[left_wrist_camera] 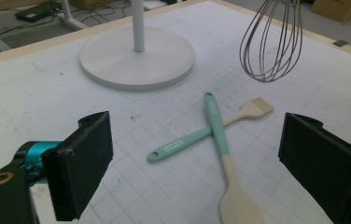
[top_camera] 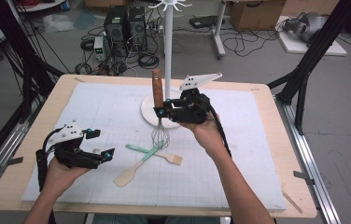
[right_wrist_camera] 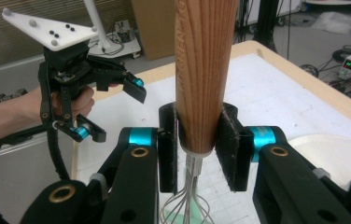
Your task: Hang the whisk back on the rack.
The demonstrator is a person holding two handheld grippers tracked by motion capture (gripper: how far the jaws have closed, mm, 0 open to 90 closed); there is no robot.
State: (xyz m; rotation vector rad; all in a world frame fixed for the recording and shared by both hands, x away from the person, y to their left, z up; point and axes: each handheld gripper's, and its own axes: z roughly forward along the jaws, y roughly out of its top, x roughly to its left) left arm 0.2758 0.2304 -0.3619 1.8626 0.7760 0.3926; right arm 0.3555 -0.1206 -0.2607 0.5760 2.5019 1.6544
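Note:
A whisk with a wooden handle (top_camera: 157, 86) hangs upright over the white mat, its wire loops (left_wrist_camera: 272, 42) off the surface. My right gripper (top_camera: 160, 112) is shut on the handle (right_wrist_camera: 206, 70) just above the wires, both pads pressing its sides. At the table's left, my left gripper (top_camera: 101, 143) stands open with nothing between its jaws (left_wrist_camera: 197, 163); it also appears in the right gripper view (right_wrist_camera: 115, 112). Ahead of it lie a teal-handled spatula (left_wrist_camera: 225, 158) and a teal-handled brush (left_wrist_camera: 197, 137), crossed on the mat below the whisk.
A white stand with a round base (top_camera: 148, 109) and a tall pole (top_camera: 168, 46) rises just behind the whisk. The gridded white mat (top_camera: 239, 154) covers most of the wooden table (top_camera: 299, 186). Computers, cables and boxes sit on the floor beyond.

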